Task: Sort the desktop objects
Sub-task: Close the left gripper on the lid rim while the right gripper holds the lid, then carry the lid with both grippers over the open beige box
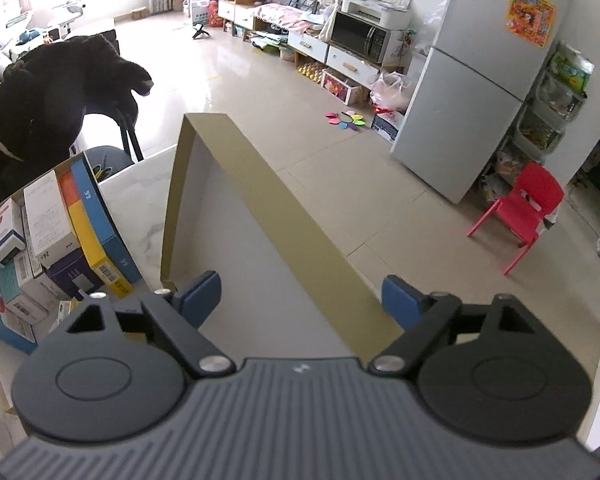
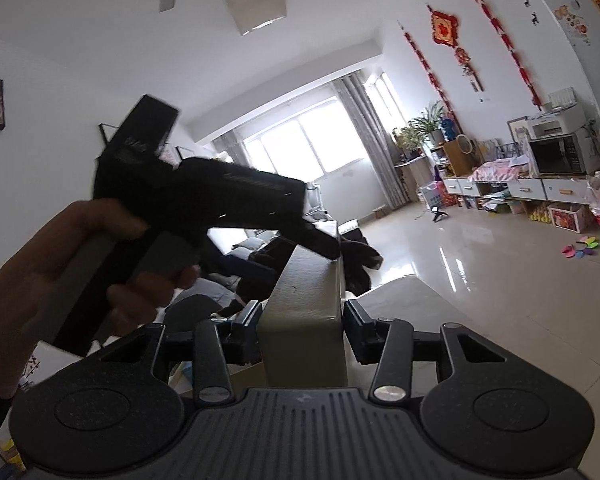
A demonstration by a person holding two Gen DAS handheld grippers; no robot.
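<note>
A shallow tan cardboard box with a white inside lies on the white table, its long wall running between my left gripper's blue pads. That gripper is open and hovers above the box without touching it. In the right wrist view, an end wall of the same box stands between my right gripper's fingers. The pads sit close on both sides, with a thin gap at the right one. A hand holds the left gripper over the box's far end.
An open box of several small cartons stands on the table at the left, with a black plush toy behind it. The table edge drops off on the right. A fridge and a red chair stand on the floor beyond.
</note>
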